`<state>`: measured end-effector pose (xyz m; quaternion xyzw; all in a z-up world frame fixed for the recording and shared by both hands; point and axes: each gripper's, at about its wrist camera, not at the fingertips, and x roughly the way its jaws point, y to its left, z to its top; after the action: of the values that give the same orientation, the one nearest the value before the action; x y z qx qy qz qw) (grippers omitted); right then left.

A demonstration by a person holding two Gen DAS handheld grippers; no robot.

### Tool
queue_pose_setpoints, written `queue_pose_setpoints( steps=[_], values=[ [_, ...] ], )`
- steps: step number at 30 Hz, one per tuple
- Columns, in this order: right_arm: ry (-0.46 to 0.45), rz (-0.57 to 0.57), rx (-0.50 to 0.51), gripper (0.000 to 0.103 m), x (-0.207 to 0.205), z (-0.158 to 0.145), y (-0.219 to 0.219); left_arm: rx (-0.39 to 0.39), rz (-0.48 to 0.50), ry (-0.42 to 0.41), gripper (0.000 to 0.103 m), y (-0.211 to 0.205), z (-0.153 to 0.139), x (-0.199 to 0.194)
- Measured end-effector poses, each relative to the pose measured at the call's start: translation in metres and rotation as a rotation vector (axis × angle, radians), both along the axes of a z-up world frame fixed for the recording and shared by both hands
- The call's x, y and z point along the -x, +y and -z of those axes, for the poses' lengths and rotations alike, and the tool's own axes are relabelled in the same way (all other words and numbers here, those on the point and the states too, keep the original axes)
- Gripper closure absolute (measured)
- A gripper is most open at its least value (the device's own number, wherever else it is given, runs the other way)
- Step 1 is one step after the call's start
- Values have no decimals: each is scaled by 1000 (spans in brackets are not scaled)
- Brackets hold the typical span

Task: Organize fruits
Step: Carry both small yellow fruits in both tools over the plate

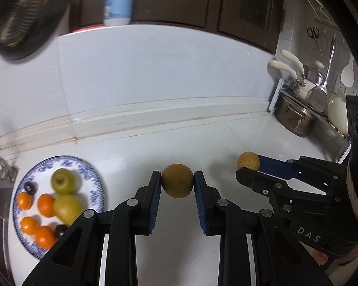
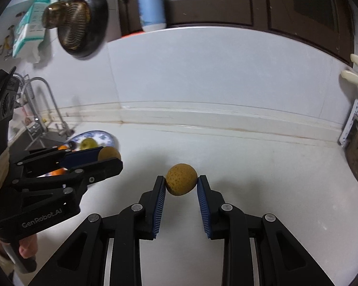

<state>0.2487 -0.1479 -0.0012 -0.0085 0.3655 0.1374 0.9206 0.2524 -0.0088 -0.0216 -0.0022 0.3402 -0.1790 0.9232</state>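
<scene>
My left gripper (image 1: 177, 181) is shut on a brown-yellow round fruit (image 1: 177, 184) above the white counter. My right gripper (image 2: 181, 183) is shut on a second speckled yellow-brown fruit (image 2: 181, 182). Each shows in the other's view: the right gripper (image 1: 249, 166) with its fruit (image 1: 248, 160) at the right, the left gripper (image 2: 107, 158) with its fruit (image 2: 109, 153) at the left. A blue-patterned plate (image 1: 93, 174) at the left holds two green fruits (image 1: 64, 181), several oranges (image 1: 46, 205) and two dark small fruits (image 1: 30, 187). The plate also shows in the right wrist view (image 2: 102, 135).
A sink with a faucet (image 2: 45, 100) lies left of the plate. A steel pot (image 1: 296, 116) and utensils stand at the right on a rack. A tiled wall (image 1: 155, 71) rises behind the counter, with a blue-white bottle (image 1: 119, 0) and a dark pan (image 1: 23, 16) above.
</scene>
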Motion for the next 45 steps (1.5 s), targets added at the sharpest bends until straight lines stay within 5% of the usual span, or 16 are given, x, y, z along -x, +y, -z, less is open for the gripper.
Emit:
queue_pose_setpoints(
  steps=[23, 45],
  values=[
    [-31, -88, -56, 74, 26, -21, 118, 16, -123, -54, 75, 124, -11, 40],
    [-34, -139, -36, 74, 11, -18, 210, -11, -136, -43, 75, 209, 2, 30]
  ],
)
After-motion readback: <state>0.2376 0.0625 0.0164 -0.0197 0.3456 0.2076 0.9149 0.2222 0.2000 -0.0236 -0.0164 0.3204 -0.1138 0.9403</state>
